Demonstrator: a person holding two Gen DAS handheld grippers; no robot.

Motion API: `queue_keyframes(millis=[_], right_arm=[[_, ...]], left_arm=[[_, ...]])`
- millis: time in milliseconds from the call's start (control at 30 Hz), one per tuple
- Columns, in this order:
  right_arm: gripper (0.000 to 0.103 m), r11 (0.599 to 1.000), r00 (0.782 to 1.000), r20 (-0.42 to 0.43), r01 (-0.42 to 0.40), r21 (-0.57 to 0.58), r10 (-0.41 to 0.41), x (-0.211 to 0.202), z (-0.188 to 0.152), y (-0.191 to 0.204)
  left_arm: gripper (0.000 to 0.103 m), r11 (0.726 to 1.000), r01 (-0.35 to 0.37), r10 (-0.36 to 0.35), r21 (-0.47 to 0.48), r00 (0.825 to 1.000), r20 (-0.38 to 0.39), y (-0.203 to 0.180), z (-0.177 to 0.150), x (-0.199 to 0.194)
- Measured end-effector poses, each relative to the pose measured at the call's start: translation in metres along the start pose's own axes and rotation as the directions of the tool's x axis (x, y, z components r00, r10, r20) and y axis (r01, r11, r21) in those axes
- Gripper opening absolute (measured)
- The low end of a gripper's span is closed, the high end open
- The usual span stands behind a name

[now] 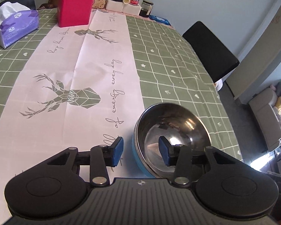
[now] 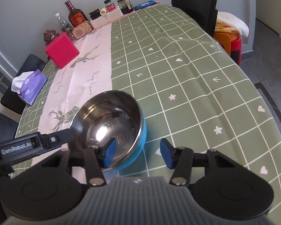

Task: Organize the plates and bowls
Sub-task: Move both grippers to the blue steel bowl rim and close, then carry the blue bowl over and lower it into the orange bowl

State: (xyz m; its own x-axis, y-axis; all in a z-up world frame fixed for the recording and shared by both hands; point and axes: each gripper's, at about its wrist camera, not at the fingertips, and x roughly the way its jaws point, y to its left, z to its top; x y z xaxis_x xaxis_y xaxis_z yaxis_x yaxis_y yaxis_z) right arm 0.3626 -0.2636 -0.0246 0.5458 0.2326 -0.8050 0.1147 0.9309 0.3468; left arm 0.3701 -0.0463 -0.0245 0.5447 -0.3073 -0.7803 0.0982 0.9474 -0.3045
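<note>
A single bowl [image 1: 170, 136], steel inside and blue outside, sits on the tabletop [image 2: 178, 75] at its near edge, where the pale runner meets the green check cloth. Both grippers straddle its rim from opposite sides. The left gripper [image 1: 141, 151] has one blue pad inside the bowl and one outside its left wall, with a clear gap to the wall. The right gripper [image 2: 138, 154] mirrors this on the bowl's right side, also partly open and not pressing. Neither has hold of anything yet. The step in hand looks like a two-sided pickup of the bowl. Next, each gripper would need to pinch the rim evenly, then both lift together so the bowl stays level. No plates are in view
</note>
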Motion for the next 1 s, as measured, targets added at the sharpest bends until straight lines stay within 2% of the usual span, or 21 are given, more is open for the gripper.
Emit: queue_keyframes(millis=[133, 233, 333, 633, 1000], right_arm=[[0.038, 1.0, 1.0, -0.024, 0.009, 0.012, -0.009, 0.01, 0.003, -0.001], [0.029, 1.0, 0.999, -0.035, 0.006, 0.018, -0.006, 0.014, 0.002, -0.002], [0.021, 1.0, 0.999, -0.04, -0.011, 0.028, 0.012, 0.014, 0.002, -0.001], [0.016, 1.0, 1.0, -0.024, -0.002, -0.017, 0.002, -0.006, -0.001, 0.009], [0.015, 0.995, 0.999, 0.013, -0.041, -0.087, 0.042, -0.068, -0.022, 0.034]], left_arm=[[0.04, 1.0, -0.011, 0.011, 0.014, 1.0, -0.024, -0.001, -0.003, 0.011], [0.025, 0.999, -0.024, 0.025, 0.023, 0.999, -0.038, -0.003, -0.004, 0.017], [0.017, 0.999, -0.028, 0.03, 0.035, 0.998, -0.047, -0.005, -0.003, 0.018], [0.015, 0.995, -0.056, 0.058, 0.081, 0.998, -0.032, -0.016, -0.004, -0.009], [0.016, 0.983, -0.104, 0.103, 0.152, 0.995, 0.02, -0.031, -0.021, -0.083]])
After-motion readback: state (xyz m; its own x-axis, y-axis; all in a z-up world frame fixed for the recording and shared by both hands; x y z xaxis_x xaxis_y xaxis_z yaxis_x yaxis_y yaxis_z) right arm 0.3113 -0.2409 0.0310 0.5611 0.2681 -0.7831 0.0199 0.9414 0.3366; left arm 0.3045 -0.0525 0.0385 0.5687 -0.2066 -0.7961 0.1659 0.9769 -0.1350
